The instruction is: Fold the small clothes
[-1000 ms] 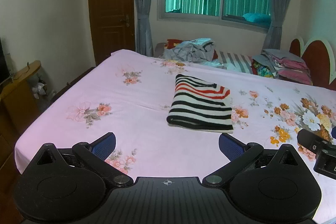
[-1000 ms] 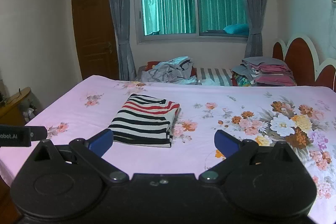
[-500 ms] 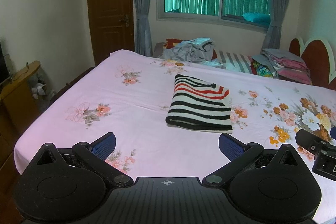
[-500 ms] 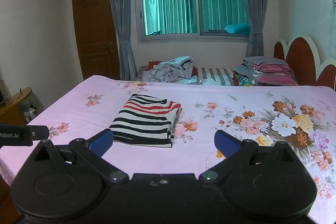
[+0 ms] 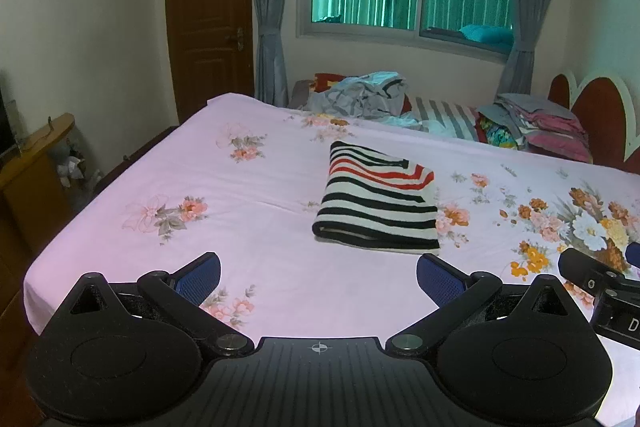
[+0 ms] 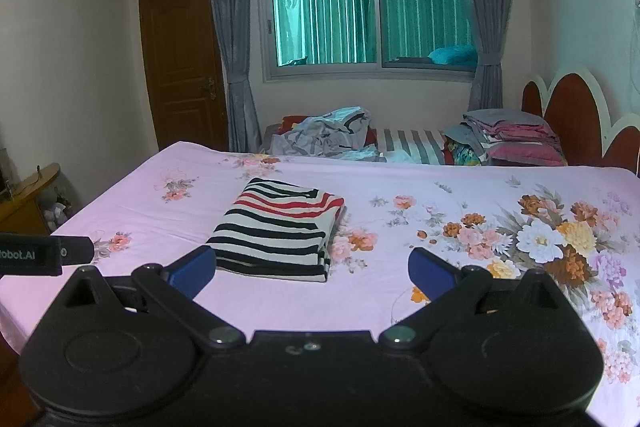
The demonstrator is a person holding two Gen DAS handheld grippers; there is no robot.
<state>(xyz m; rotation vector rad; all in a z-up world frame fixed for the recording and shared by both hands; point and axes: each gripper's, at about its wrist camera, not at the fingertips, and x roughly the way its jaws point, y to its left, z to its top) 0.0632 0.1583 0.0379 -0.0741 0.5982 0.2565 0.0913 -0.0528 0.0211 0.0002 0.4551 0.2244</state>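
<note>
Lying folded into a neat rectangle on the pink floral bedsheet [image 5: 260,267], the black, white and red striped knit garment [image 5: 378,203] sits near the middle of the bed, ahead of both your tools. Its red bands cross the far half, black and white bands fill the near half, and the layered fold edges show along the near side and the right side [image 6: 326,247]. It lies flat, with a few soft creases near the top corner.

Your left tongs [image 5: 318,273] are spread wide, blue pads apart, hovering above the sheet short of the garment and gripping nothing. Your right tongs [image 6: 312,267] are spread just as wide and likewise hold nothing; from the right wrist view the garment's near edge shows just beyond the left blue pad [image 6: 192,271], though you cannot tell contact from there.

Behind the bed a crumpled grey heap of clothes [image 5: 360,99] lies on a lower striped mattress, and a stack of folded pink and grey fabrics [image 6: 516,139] rests beside the red scalloped headboard [image 6: 576,123].
</note>
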